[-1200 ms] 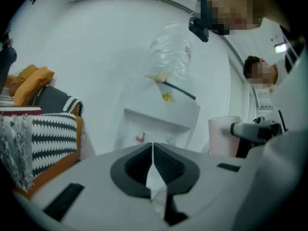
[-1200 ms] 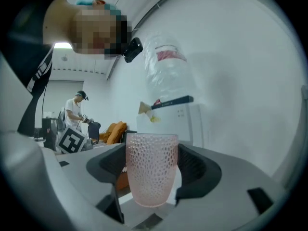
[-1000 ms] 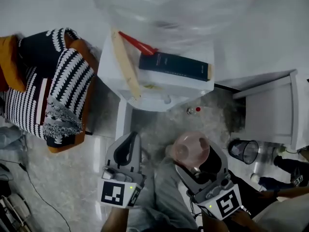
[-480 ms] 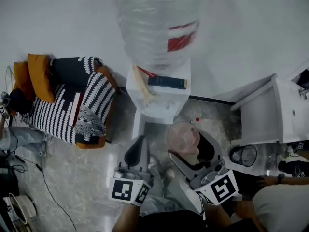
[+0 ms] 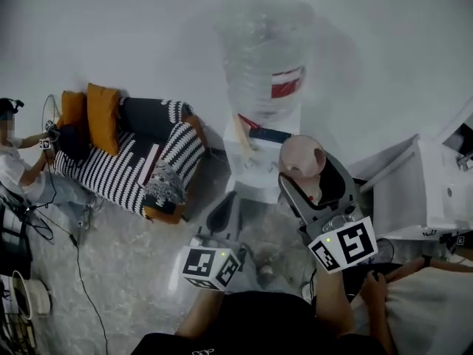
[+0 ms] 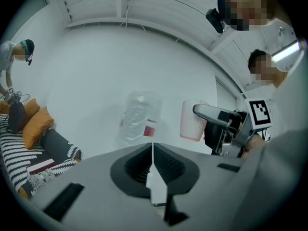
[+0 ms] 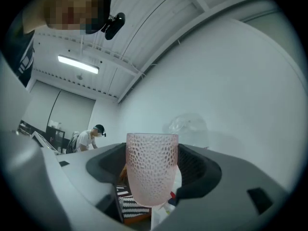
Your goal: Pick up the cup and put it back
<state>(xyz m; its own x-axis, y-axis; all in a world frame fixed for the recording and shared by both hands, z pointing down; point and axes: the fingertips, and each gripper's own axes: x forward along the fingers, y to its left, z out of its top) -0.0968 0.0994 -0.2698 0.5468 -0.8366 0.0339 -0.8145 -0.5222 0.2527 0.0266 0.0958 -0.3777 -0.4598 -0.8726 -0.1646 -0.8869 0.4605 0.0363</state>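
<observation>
A pink honeycomb-textured cup (image 5: 298, 156) stands upright between the jaws of my right gripper (image 5: 309, 167), which is shut on it in the air in front of the water dispenser (image 5: 259, 157). In the right gripper view the cup (image 7: 151, 171) fills the gap between both jaws. My left gripper (image 5: 221, 216) hangs lower and to the left, shut with nothing in it; its jaws (image 6: 153, 161) meet in a thin line. From the left gripper view the cup (image 6: 192, 121) shows to the right, beside the big clear water bottle (image 6: 139, 116).
A dark book (image 5: 269, 134) and a red item lie on the dispenser's top under the bottle (image 5: 264, 58). A striped sofa (image 5: 133, 161) with orange cushions stands at the left, a person (image 5: 22, 170) sits beside it. A white cabinet (image 5: 432, 187) stands at the right.
The head camera has risen and takes in more of the room. My right gripper has lifted the cup up level with the dispenser's top. The left gripper stays shut and low.
</observation>
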